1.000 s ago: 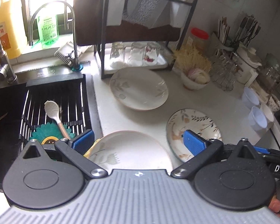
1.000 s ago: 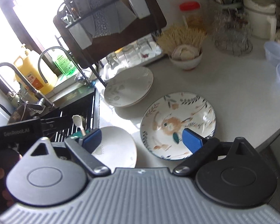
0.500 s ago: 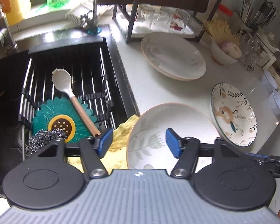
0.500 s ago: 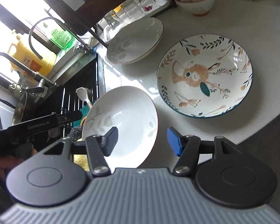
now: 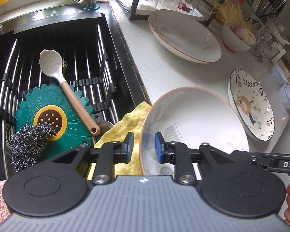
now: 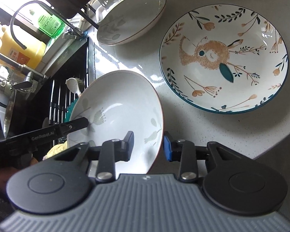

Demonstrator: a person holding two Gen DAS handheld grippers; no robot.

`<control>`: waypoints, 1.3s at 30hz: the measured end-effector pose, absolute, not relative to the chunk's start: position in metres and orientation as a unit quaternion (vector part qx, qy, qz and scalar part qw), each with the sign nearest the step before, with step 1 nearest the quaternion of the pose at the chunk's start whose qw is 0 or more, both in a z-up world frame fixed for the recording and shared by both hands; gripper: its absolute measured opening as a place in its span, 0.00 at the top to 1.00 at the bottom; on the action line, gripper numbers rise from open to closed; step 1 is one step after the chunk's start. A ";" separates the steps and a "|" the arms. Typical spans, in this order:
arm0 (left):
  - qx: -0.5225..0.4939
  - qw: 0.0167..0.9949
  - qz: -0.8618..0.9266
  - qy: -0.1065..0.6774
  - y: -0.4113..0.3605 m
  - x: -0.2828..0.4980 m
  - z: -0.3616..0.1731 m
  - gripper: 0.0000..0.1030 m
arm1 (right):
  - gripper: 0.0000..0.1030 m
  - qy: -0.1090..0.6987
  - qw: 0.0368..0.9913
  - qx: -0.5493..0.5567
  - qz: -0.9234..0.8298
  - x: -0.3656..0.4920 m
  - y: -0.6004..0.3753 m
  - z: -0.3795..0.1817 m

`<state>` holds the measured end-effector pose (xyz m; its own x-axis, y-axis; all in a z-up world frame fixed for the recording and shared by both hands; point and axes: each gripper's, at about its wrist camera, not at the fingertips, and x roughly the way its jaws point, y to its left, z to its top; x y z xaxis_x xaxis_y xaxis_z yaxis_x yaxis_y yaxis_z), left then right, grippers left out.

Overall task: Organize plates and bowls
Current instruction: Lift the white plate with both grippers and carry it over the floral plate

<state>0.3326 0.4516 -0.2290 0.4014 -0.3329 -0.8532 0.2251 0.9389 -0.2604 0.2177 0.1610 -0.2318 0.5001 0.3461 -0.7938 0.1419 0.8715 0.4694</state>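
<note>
We straddle opposite rims of the white bowl (image 5: 195, 123) on the counter (image 6: 212, 127) by the sink, left hand-held gripper (image 5: 143, 147) and right hand-held gripper (image 6: 148, 146) both narrow but not visibly clamped; next, we squeeze, lift, and stack it.

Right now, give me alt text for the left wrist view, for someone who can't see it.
The left tongs straddle the near rim of a white plate on the counter, not yet closed on it. A sink with a spoon lies left; a floral plate lies right.
</note>
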 end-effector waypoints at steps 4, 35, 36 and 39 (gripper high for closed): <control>-0.057 0.834 -0.168 0.522 0.449 0.332 -0.229 0.81 | 0.75 0.498 0.829 0.246 0.058 0.221 0.158 -0.237; -0.107 0.855 -0.201 0.466 0.441 0.333 -0.157 0.83 | 0.75 0.419 0.870 0.244 0.092 0.221 0.127 -0.179; -0.107 0.857 -0.202 0.463 0.438 0.333 -0.154 0.83 | 0.75 0.417 0.871 0.243 0.092 0.221 0.124 -0.176; -0.112 0.858 -0.204 0.458 0.431 0.335 -0.145 0.83 | 0.75 0.409 0.877 0.234 0.091 0.221 0.119 -0.168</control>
<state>0.3347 0.4309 -0.1449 0.4972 -0.4533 -0.7398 0.2483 0.8914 -0.3792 0.2208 0.1187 -0.1679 0.6484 0.3506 -0.6758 0.0331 0.8738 0.4852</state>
